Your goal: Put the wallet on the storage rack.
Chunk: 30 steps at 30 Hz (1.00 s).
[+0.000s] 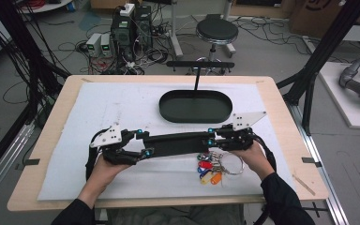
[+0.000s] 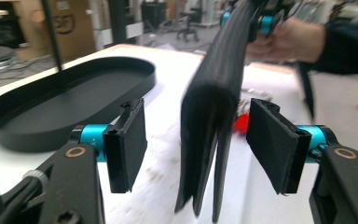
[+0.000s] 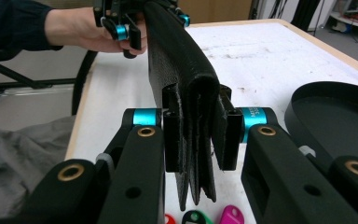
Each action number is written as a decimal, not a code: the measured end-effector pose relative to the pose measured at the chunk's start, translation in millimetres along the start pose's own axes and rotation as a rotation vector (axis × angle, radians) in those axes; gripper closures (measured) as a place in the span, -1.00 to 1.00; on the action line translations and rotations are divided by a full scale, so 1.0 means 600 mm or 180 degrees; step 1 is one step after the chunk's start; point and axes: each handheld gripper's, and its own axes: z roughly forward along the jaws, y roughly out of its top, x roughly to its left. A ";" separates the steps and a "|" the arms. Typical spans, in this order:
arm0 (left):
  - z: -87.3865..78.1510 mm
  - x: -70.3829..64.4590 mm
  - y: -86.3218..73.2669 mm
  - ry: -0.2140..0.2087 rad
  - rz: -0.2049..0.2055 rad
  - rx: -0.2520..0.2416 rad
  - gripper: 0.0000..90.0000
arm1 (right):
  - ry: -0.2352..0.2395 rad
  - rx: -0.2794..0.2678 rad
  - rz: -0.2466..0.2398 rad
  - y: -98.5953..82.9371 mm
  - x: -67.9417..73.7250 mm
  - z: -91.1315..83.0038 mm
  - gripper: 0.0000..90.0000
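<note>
A long black folded leather case (image 1: 176, 143) hangs level above the white mat, spanning both grippers. My right gripper (image 1: 211, 136) is shut on its right end; in the right gripper view the pads (image 3: 228, 140) press the case (image 3: 186, 79) from both sides, within my right gripper (image 3: 198, 135). My left gripper (image 1: 144, 142) is open around the left end. In the left gripper view the case (image 2: 214, 116) stands between the spread pads (image 2: 272, 144) of my left gripper (image 2: 198, 144), touching neither. A bunch of keys with coloured tags (image 1: 211, 168) lies under the right end.
A black oval tray (image 1: 194, 105) sits empty at the middle back of the white mat (image 1: 122, 108), with a black T-shaped stand (image 1: 198, 70) behind it. Beyond the table are a stool (image 1: 217, 32) and computers with cables (image 1: 131, 33) on the floor.
</note>
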 end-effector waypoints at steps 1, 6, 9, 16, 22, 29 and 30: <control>0.003 -0.001 0.003 -0.0044 -0.0015 -0.0020 -0.10 | 0.0013 0.0004 -0.0003 -0.001 0.001 -0.003 0.72; 0.016 -0.006 0.012 -0.0213 0.0076 0.0013 0.15 | 0.0067 -0.0068 0.0019 -0.002 0.003 -0.017 0.72; 0.022 -0.007 0.014 -0.0225 0.0076 0.0061 0.20 | 0.0079 -0.0088 0.0027 -0.004 0.002 -0.020 0.72; 0.025 -0.011 0.018 -0.0261 0.0190 0.0030 0.54 | 0.0065 -0.0150 0.0061 -0.007 0.001 -0.027 0.72; 0.030 -0.015 0.027 -0.0293 0.0241 -0.0050 0.63 | 0.0012 -0.0219 0.0109 -0.010 -0.002 -0.036 0.67; 0.038 -0.016 0.030 -0.0181 0.0354 -0.0085 0.66 | -0.0274 -0.0271 0.0097 -0.010 -0.002 -0.047 0.37; 0.039 -0.015 0.030 -0.0155 0.0349 -0.0083 0.66 | -0.0338 -0.0299 0.0113 -0.010 -0.003 -0.051 0.31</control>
